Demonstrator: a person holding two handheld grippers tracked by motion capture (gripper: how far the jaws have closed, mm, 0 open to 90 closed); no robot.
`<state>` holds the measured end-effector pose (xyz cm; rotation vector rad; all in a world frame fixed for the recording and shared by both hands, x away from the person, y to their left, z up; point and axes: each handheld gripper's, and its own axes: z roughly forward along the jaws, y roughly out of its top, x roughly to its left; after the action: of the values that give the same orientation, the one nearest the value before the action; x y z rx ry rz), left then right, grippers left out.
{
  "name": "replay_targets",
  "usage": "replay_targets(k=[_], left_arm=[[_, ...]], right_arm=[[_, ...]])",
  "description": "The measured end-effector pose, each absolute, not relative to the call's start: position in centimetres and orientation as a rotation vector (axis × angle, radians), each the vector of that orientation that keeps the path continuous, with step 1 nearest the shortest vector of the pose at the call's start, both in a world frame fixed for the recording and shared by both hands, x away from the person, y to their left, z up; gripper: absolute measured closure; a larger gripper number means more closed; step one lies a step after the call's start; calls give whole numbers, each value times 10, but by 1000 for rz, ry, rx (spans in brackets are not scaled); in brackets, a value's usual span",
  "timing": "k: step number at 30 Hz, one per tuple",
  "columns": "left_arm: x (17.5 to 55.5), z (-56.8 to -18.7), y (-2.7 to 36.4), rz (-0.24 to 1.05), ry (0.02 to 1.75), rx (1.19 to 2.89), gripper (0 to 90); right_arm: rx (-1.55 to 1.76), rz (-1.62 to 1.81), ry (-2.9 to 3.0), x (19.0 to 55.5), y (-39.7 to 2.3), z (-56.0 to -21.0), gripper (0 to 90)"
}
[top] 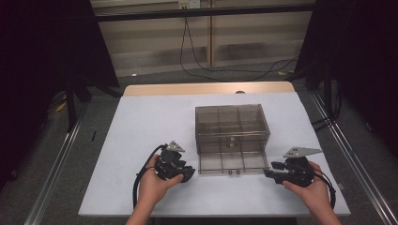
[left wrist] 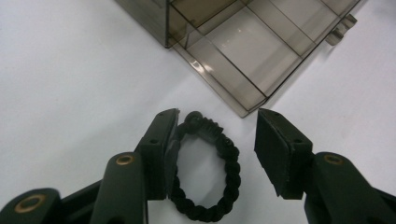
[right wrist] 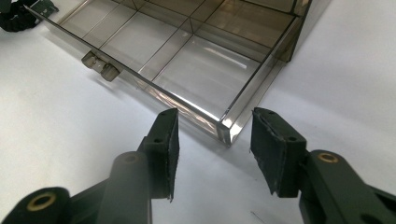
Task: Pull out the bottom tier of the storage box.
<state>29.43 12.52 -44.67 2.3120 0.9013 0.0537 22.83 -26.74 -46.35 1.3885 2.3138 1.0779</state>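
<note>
While left hand-held gripper gapes, black braided bracelet lies looped, knotted, unclamped; right hand-held gripper apart.

Box at mid-table, a gripper at each near corner

The compartment box stands on the table, its opened lid lying flat on the near side. The left gripper sits just left of the lid's near-left corner, the bracelet lying on the table between its jaws. The right gripper sits just right of the near-right corner.
</note>
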Motion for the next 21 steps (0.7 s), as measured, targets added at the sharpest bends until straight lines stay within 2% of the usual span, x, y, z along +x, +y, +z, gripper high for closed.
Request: replay_targets(k=[10, 21], left_arm=[[299, -447, 130, 54, 951, 2351, 482], [302, -449, 135, 63, 979, 2411, 506]], right_arm=[[1397, 1071, 2312, 229, -268, -463, 461], [1394, 1060, 2312, 228, -267, -462, 452]])
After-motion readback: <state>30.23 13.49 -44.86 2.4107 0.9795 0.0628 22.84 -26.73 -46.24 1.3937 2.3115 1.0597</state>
